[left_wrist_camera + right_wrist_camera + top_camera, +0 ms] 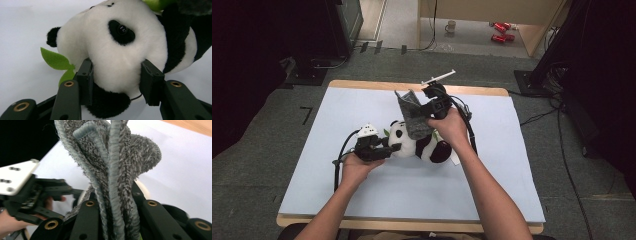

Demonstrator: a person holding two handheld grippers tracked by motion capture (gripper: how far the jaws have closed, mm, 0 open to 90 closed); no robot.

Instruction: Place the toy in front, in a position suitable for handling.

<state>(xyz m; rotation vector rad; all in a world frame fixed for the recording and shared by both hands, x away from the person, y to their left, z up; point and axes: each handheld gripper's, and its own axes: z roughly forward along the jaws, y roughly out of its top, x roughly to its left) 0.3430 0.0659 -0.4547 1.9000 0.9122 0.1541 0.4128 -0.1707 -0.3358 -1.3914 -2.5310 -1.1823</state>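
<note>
From my station I see a pale blue sheet [362,200] covering nearly the whole wooden table [362,84], the wood showing as a strip along its far edge. Past that far edge, on the floor beneath a wooden desk [492,11], I make out a mug [451,26] and, to its right, some red objects [501,31] lying close together. Black cables [562,150] trail over the grey carpet off the table's right edge.

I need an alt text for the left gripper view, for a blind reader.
Two black tongs grip the white head of a plush panda lying on a pale table. A green felt leaf sticks out beside the head.
</note>
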